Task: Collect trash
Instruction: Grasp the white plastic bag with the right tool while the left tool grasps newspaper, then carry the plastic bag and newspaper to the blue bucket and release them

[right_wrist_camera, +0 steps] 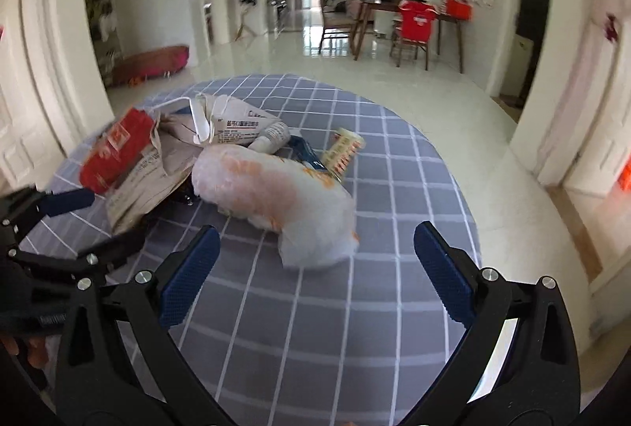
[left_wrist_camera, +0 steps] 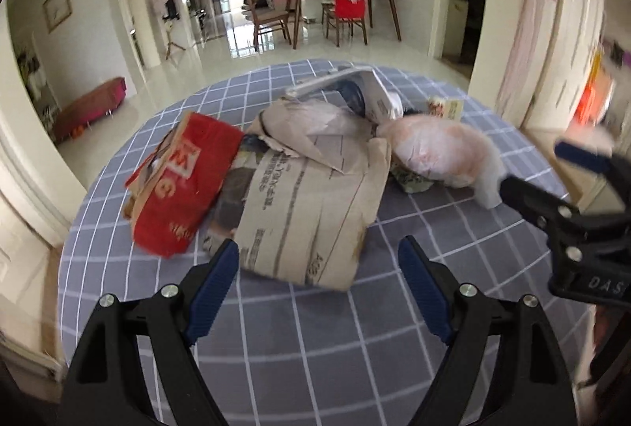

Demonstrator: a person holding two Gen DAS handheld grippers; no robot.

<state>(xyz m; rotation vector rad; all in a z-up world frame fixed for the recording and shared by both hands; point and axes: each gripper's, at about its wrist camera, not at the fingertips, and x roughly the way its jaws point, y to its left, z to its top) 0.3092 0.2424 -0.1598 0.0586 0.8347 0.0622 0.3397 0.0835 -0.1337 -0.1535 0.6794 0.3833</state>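
A heap of trash lies on a round table with a grey checked cloth [left_wrist_camera: 355,339]. In the heap are a crumpled red bag [left_wrist_camera: 177,185], a torn brown paper bag [left_wrist_camera: 311,197], a white and orange plastic bag [left_wrist_camera: 437,150] and a white box [left_wrist_camera: 370,90]. My left gripper [left_wrist_camera: 319,246] stands open at the brown paper bag's near edge, with nothing pinched. My right gripper [right_wrist_camera: 315,232] is open just short of the plastic bag [right_wrist_camera: 276,189], with the pads clear of it. Each gripper shows in the other's view: the right gripper [left_wrist_camera: 530,165], the left gripper [right_wrist_camera: 118,217].
A small white bottle [right_wrist_camera: 272,138] and a yellow carton [right_wrist_camera: 343,150] lie behind the plastic bag. Bare cloth [right_wrist_camera: 374,307] spreads to the table's right edge. Beyond the table are shiny floor, a dining table with chairs [left_wrist_camera: 347,12] and door frames on both sides.
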